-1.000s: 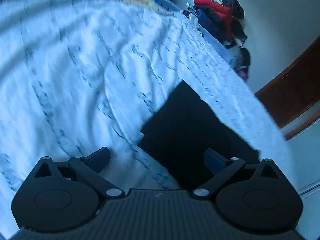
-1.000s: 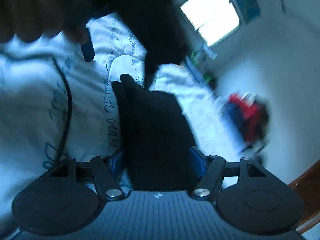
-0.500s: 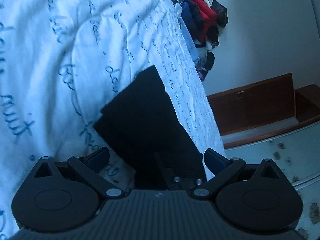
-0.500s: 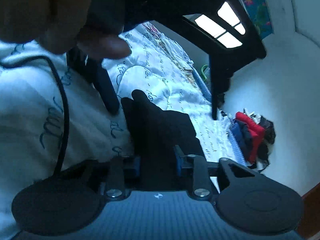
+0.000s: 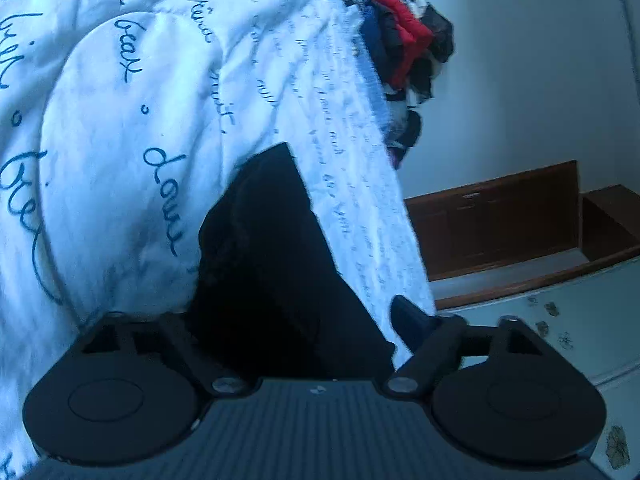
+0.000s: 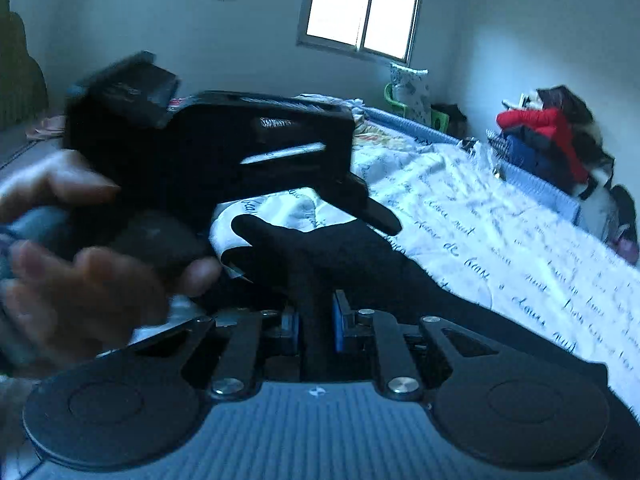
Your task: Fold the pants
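Observation:
The black pants (image 5: 276, 264) lie folded on a white bedspread with blue script (image 5: 120, 128). In the left wrist view my left gripper (image 5: 296, 316) is open over the near end of the pants; its right finger (image 5: 408, 316) shows, the left one is hidden against the dark cloth. In the right wrist view my right gripper (image 6: 316, 320) is shut on a bunched fold of the pants (image 6: 344, 252), its blue pads (image 6: 339, 322) pressed against the cloth. The left gripper's body (image 6: 224, 148) and the person's hand (image 6: 80, 264) are just ahead to the left.
A pile of red, blue and dark clothes (image 5: 404, 52) sits at the far edge of the bed, also in the right wrist view (image 6: 556, 136). A brown wooden bench (image 5: 500, 216) stands beside the bed. A window (image 6: 364, 12) is in the far wall.
My right gripper has closed on the pants fold and lifted level with the bed. My left gripper has moved closer over the pants, staying open.

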The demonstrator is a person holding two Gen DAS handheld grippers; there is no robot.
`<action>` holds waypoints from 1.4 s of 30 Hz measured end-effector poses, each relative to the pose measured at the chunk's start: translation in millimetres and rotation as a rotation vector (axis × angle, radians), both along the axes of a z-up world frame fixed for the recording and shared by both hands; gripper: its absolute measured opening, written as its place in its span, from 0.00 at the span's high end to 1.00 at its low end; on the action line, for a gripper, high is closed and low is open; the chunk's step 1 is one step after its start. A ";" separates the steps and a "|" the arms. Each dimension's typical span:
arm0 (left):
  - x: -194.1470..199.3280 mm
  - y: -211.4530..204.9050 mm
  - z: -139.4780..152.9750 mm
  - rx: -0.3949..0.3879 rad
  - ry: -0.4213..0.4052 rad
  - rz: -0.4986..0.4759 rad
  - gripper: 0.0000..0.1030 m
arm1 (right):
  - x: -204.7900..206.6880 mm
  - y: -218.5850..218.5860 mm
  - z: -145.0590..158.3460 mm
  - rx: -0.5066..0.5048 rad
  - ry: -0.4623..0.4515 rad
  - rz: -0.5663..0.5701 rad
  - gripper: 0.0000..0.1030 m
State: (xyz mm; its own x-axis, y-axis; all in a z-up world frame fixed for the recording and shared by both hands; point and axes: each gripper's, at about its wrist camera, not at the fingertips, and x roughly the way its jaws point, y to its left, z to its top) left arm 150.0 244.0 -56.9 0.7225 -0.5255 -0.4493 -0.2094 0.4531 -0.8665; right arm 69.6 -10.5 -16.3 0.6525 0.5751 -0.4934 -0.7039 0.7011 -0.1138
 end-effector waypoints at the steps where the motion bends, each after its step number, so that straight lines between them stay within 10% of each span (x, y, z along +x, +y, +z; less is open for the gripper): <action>1: 0.9 0.5 -1.2 0.005 0.009 0.004 0.32 | -0.3 -0.9 2.0 -0.008 0.028 0.019 0.85; 8: -1.0 1.8 -3.1 0.061 0.027 0.006 0.49 | 13.5 -46.4 26.8 0.220 0.140 0.017 0.85; 16: -8.9 -4.7 1.9 0.179 0.024 0.026 0.71 | 41.7 -43.5 -10.1 0.082 0.223 -0.162 0.84; 28: -48.5 -75.6 66.9 0.598 -0.183 0.024 0.77 | 45.2 -62.9 5.0 0.297 0.285 -0.192 0.76; 42: -77.0 -146.9 97.7 0.723 -0.333 -0.015 0.77 | 37.0 -91.5 18.7 0.386 0.268 -0.234 0.76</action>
